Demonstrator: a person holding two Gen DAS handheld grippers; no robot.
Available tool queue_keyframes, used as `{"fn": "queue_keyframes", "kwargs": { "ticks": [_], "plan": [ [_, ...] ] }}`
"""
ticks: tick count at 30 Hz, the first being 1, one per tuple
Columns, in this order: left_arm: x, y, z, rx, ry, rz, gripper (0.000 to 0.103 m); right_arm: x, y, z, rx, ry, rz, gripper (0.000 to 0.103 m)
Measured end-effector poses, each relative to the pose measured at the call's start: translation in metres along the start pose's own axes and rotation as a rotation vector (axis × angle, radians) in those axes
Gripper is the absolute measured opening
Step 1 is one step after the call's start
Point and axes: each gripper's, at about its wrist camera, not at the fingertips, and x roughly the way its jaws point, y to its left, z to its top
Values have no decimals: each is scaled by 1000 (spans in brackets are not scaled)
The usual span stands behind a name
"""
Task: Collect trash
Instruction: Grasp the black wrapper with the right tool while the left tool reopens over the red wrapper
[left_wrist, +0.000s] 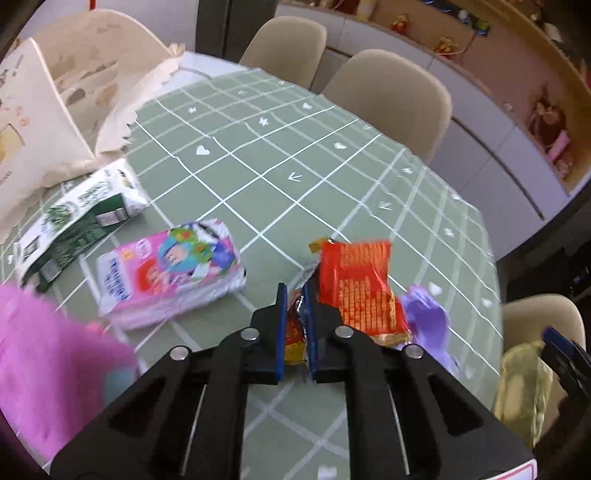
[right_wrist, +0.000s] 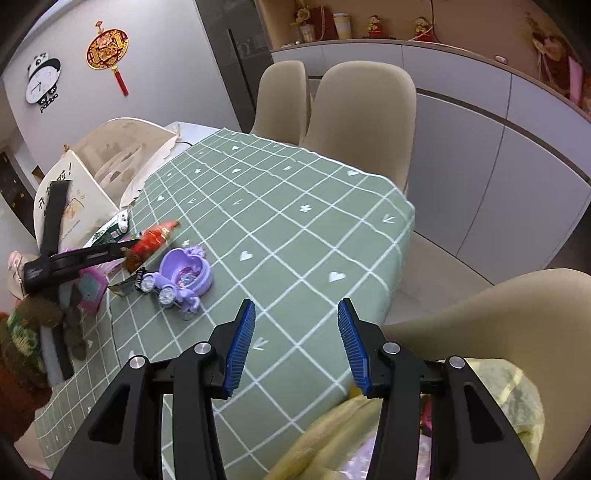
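Observation:
My left gripper (left_wrist: 294, 295) is shut on the crumpled end of a red snack wrapper (left_wrist: 354, 284), which stands up from the green checked tablecloth (left_wrist: 258, 155). In the right wrist view the same gripper (right_wrist: 129, 246) holds the wrapper (right_wrist: 157, 234) at the far left. A pink tissue pack (left_wrist: 170, 273) and a green and white packet (left_wrist: 81, 214) lie to the left of the wrapper. My right gripper (right_wrist: 295, 306) is open with nothing between its fingers, above the table's near corner. A yellow plastic bag (right_wrist: 332, 435) hangs just beneath it.
A purple toy (right_wrist: 184, 273) and a small dark wrapper (right_wrist: 125, 288) lie near the left gripper. A cream paper bag (left_wrist: 40, 122) stands at the table's far left. Beige chairs (right_wrist: 358, 122) ring the table. Something pink and blurred (left_wrist: 44, 350) fills the left wrist view's lower left.

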Motion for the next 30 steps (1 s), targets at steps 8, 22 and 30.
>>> {"fn": "queue_keyframes", "kwargs": {
  "ticks": [8,22,30],
  "plan": [
    [-83,17,-65,17,-8,-49,8,21,74,0,-95,29,98,44],
    [-134,129,-158,-183,7,76,49,109,233,1,-477,118,179,42],
    [-159,143,-176,-243,-13,114,56,154,246,13,-405,186,167,27]
  ]
}}
